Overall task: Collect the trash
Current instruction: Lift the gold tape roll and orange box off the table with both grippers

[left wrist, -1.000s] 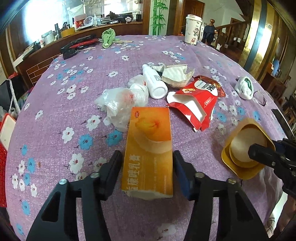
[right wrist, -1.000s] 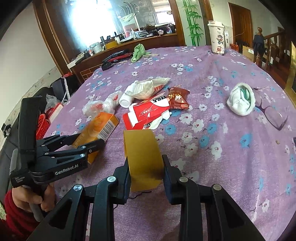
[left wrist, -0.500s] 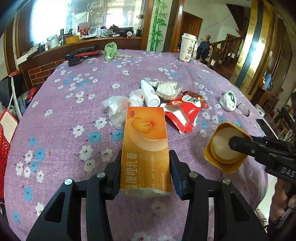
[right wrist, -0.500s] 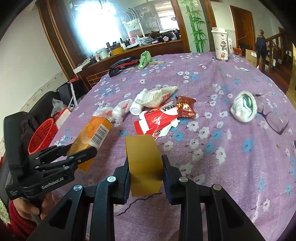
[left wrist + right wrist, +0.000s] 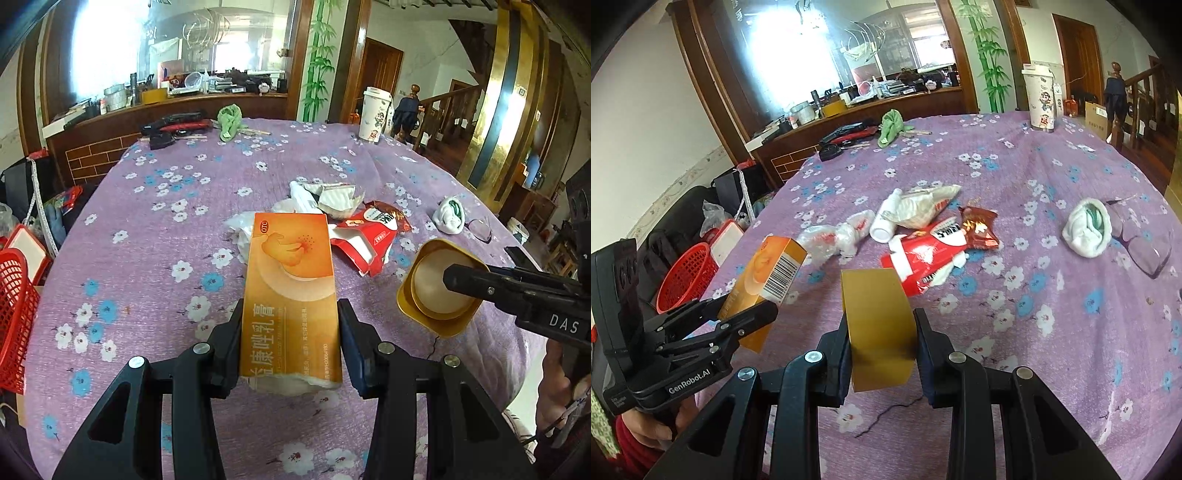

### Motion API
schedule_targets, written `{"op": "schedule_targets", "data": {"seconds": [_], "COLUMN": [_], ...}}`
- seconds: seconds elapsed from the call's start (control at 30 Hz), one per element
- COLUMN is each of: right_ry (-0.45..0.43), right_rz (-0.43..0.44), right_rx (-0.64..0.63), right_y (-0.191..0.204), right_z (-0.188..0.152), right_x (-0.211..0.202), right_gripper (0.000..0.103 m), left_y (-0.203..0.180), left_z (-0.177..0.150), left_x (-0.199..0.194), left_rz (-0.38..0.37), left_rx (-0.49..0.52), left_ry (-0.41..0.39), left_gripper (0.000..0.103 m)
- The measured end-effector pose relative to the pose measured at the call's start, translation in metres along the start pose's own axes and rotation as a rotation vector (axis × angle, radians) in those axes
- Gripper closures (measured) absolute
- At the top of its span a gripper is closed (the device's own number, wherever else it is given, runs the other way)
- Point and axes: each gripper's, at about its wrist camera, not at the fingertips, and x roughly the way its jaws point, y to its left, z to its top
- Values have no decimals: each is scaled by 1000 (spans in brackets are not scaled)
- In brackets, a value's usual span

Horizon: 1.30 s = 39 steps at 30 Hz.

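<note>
Standing clamped between the pads of the left gripper (image 5: 290, 343), the orange medicine box (image 5: 291, 295) is lifted above the purple flowered tablecloth (image 5: 155, 236), its long axis running away from the camera toward the litter heap, white paper showing at its torn near end. The right gripper (image 5: 882, 354) pinches a shallow gold tray (image 5: 879, 325) on edge; a pale round liner sits inside it. Compared with a second ago, both loads ride higher and the tablecloth looks further below. Beyond lie a red snack wrapper (image 5: 927, 254), a white bottle (image 5: 886, 221) and crumpled plastic bags (image 5: 831, 240). A red basket (image 5: 685, 275), contents unseen, waits off the table's left edge.
</note>
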Motion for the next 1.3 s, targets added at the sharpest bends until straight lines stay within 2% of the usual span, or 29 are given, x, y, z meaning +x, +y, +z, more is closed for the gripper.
{"op": "schedule_targets", "data": {"seconds": [1.3], "right_ry": [7], "right_rz": [-1], "right_rx": [-32], "right_y": [23], "right_z": [9], "right_x": [4], "right_gripper": [72], "left_y": [28], "left_z": [0], "left_x": [-24], "left_rz": [12], "left_rx": [-37], "left_ry": [-38], "left_gripper": [58]}}
